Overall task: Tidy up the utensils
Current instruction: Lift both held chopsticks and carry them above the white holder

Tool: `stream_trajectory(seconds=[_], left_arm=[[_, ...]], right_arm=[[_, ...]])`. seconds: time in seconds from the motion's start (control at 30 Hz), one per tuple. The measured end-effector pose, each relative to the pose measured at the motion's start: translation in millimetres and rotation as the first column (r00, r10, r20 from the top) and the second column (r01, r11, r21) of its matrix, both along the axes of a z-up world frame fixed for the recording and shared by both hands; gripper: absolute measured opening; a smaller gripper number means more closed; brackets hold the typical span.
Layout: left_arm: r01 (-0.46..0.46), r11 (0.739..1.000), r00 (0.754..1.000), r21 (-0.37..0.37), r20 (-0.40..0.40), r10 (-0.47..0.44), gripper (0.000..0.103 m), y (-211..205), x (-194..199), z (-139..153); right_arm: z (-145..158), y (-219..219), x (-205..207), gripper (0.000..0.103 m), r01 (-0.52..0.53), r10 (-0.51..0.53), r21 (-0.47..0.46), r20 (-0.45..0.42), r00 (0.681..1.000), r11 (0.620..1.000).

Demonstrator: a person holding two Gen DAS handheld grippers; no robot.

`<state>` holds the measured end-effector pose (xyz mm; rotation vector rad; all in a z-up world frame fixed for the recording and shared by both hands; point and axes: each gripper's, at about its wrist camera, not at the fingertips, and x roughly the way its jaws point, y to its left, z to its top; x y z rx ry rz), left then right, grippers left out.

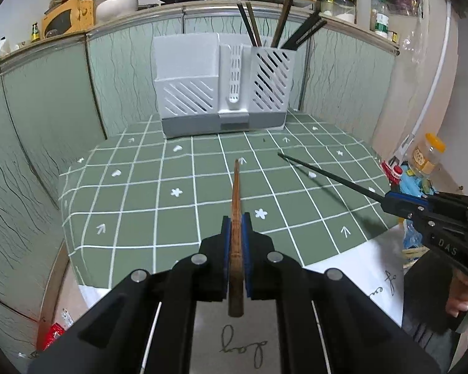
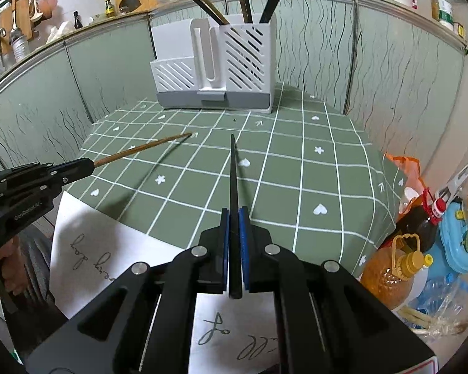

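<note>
blue-padded fingers [image 1: 226, 249] of the left gripper [image 1: 236, 227] pinch a brown wooden chopstick [image 1: 236, 193] near its thick end, its tip aimed at the white utensil holder [image 1: 223, 87]. the right gripper [image 2: 234, 221] likewise pinches a black chopstick [image 2: 233, 171], well short of the holder above the green checked surface [image 1: 140, 187]. both sticks look light, stiff and slippery, so gripping near the thick end suits.

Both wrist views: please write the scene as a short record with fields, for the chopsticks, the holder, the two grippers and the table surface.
left gripper: shut on a brown wooden chopstick, tip pointing forward
right gripper: shut on a black chopstick, tip pointing forward
holder: white slotted plastic utensil holder with grey base, standing at the far side of the table
holder contents: several dark and brown chopsticks upright in its right compartment
table surface: green tablecloth with white grid
near edge: white paper with handwriting
</note>
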<state>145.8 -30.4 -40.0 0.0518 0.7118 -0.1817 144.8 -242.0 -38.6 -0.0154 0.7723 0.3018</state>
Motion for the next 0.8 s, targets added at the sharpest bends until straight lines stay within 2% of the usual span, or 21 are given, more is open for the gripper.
stream_trajectory(seconds=[0.27,0.8], left_arm=[[-0.003,1.000,0.999,-0.023,0.038,0.003,0.008,13.0,-1.8,24.5],[0.039,0.997,0.991,-0.062,0.133,-0.030,0.008,30.0,3.4,96.3]], right_arm=[[33.2,0.8,-1.6,0.006,-0.003,0.002,0.013,0.065,0.998,1.000],[117.3,4.9,9.9,0.006,-0.021,0.013,0.039,0.206,0.978,0.999]])
